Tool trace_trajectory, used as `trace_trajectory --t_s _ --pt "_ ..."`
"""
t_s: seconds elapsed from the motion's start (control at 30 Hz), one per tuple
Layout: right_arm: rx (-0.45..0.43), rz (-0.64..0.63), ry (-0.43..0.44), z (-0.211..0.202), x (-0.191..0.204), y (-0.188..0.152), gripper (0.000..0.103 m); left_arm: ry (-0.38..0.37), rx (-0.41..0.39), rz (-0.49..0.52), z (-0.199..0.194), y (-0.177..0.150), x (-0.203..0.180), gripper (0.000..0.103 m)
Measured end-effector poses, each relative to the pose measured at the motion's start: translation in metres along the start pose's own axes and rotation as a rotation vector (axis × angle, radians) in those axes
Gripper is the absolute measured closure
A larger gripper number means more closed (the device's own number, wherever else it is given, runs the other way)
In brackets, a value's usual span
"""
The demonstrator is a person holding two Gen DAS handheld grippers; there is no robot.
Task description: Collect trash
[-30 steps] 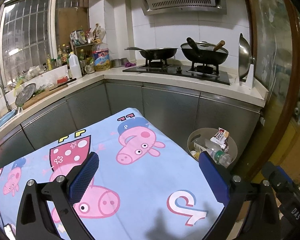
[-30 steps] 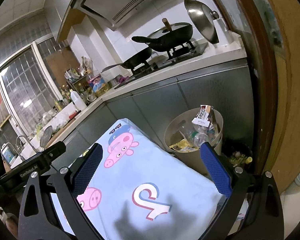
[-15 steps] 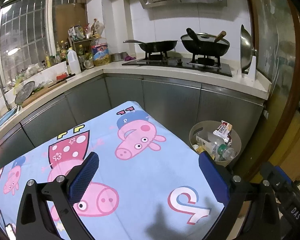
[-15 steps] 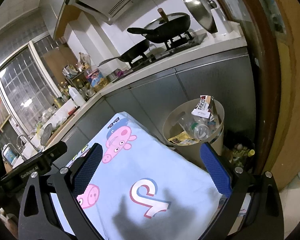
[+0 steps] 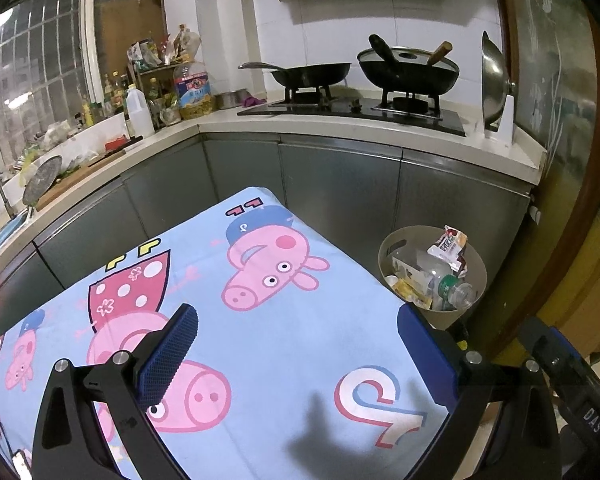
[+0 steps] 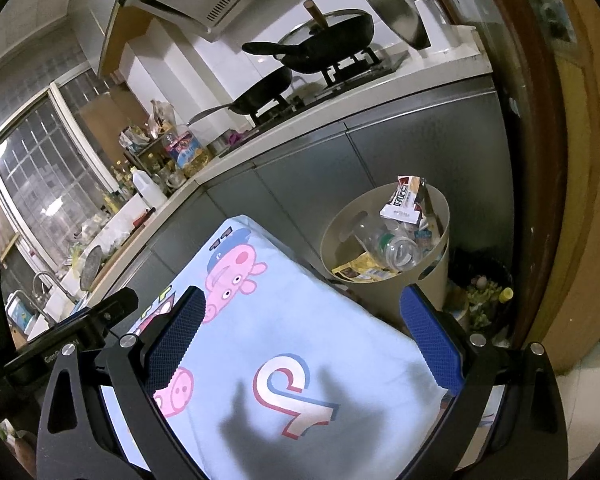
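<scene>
A beige trash bin [image 5: 478,276] stands on the floor past the table's far right corner, holding a plastic bottle [image 5: 448,286], a snack wrapper [image 5: 448,245] and yellow packets. It also shows in the right wrist view [image 6: 340,236] with the bottle [image 6: 396,246] and wrapper [image 6: 402,200]. My left gripper [image 5: 298,354] is open and empty above the table. My right gripper [image 6: 300,340] is open and empty above the table's right end, short of the bin.
The table carries a light blue cartoon-pig cloth [image 5: 268,320]. Grey kitchen cabinets [image 5: 340,184] wrap behind it, with a stove and two black pans [image 5: 408,68] on the counter. A wooden door frame [image 5: 572,200] rises at right. Small items [image 6: 484,292] lie on the floor beside the bin.
Both grippers have drawn back and risen slightly, so the bin and table sit lower in view. The jaws stay open and empty.
</scene>
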State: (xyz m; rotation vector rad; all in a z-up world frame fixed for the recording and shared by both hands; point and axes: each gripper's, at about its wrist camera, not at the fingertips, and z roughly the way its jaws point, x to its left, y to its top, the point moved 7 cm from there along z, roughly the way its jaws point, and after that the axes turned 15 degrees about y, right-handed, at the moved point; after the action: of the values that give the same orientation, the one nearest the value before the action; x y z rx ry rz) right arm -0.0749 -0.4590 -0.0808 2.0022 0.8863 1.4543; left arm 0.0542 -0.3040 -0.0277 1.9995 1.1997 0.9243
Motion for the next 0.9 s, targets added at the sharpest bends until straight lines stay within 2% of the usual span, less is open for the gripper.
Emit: trace_trajectory --t_s 0.5,0.9 --pt "0.005 0.004 -0.002 0.003 -0.003 -0.003 0.006 -0.037 0.029 -0.026 0.005 -0.003 0.002 0.004" --pt "0.006 0.004 -0.002 0.003 -0.003 -0.003 0.006 0.021 0.012 -0.054 0.004 -0.001 0.015 0.004"
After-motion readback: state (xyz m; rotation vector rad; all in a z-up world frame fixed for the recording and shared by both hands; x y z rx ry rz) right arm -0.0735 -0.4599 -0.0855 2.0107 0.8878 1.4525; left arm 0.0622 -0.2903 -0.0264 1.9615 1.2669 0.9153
